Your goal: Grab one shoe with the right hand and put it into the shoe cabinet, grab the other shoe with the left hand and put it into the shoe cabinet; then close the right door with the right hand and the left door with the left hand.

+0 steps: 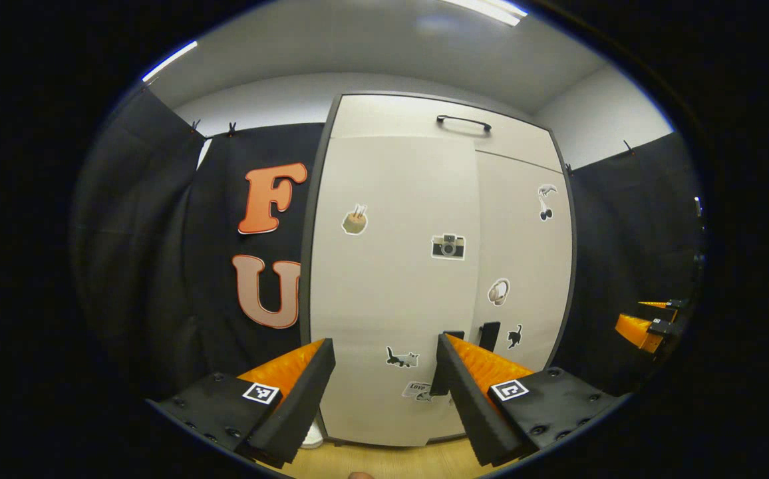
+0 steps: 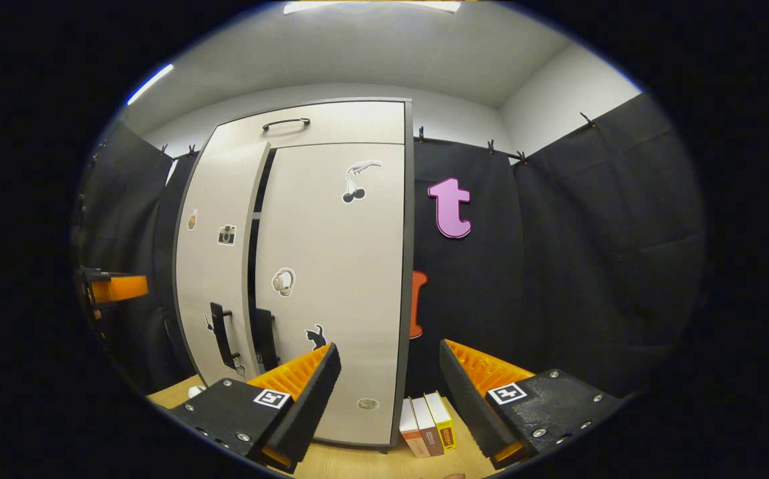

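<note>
1. I am judging the door-closing stage: the shoe cabinet (image 2: 305,266) is standing against the booth wall, and I cannot see either shoe, so presumably both are inside.
2. I am holding the right gripper (image 2: 388,392) wide open and empty, facing the right door (image 2: 331,279), which looks shut.
3. I am keeping the left gripper (image 1: 384,386) equally spread, gripping nothing, before the left door (image 1: 391,279).
4. In the right gripper view the left door is sitting slightly ajar, a dark gap showing beside its handle (image 2: 221,336).
5. Next I am needing a gentle forward push from the left fingers to seat it.
</note>
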A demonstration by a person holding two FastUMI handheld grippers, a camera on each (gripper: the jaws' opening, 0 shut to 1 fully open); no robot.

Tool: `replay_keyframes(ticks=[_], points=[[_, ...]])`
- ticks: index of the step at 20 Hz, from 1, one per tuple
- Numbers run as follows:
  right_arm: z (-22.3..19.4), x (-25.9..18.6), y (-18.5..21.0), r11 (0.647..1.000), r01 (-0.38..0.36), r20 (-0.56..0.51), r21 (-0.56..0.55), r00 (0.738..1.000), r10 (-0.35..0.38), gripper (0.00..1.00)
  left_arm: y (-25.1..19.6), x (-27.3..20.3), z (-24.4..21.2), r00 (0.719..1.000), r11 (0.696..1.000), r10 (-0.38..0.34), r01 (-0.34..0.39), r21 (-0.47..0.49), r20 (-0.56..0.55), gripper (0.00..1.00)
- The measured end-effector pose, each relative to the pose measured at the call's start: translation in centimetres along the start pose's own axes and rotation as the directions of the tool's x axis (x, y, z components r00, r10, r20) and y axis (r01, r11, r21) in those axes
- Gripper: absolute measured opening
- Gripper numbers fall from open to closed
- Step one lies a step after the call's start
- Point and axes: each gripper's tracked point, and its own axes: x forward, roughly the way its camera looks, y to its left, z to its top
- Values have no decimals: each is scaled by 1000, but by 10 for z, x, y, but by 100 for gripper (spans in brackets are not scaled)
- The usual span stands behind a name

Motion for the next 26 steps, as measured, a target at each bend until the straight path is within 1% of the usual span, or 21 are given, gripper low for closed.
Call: replay_keyframes(ticks=[4,6,7,9,11,12,13,14,18,19,20,22,23,26], points=[[6,-3,7,1000,-17,-7,-26,1000,17,92,40,-28,27,994,996,93,-93,-1,55,99],[12,-2,11,999,-28,-1,-37,1000,28,92,52,-36,31,991,993,119,-119,-6,67,99],[14,-3,11,999,-26,-2,-44,1000,26,92,56,-42,32,989,992,127,-126,-8,71,94],[17,-4,12,998,-25,1,-49,1000,25,93,58,-46,33,989,992,128,-127,-10,71,96],[20,-6,15,998,-34,1,-51,999,34,93,57,-48,34,990,992,123,-123,-2,70,96],[22,-7,16,998,-35,3,-49,999,35,93,57,-48,34,990,992,124,-125,9,72,94],[23,-7,16,998,-36,4,-47,999,36,93,56,-49,35,989,992,125,-127,20,75,96],[25,-8,16,998,-36,6,-43,999,36,93,55,-50,37,989,992,124,-126,30,78,94],[26,-11,14,999,-26,7,-42,1000,27,93,52,-53,39,992,994,100,-103,36,80,94],[26,-12,12,999,-21,9,-45,1000,22,97,52,-53,38,993,995,95,-97,34,73,94],[26,-13,12,999,-22,8,-47,1000,22,94,52,-53,37,993,995,90,-93,32,70,96],[26,-12,12,999,-27,9,-41,1000,27,94,54,-50,37,994,996,87,-89,32,66,96],[26,-11,13,999,-28,8,-40,1000,29,94,54,-48,36,994,995,87,-90,34,65,94],[27,-10,16,999,-34,12,-39,999,34,94,55,-48,38,994,995,91,-93,32,69,94]])
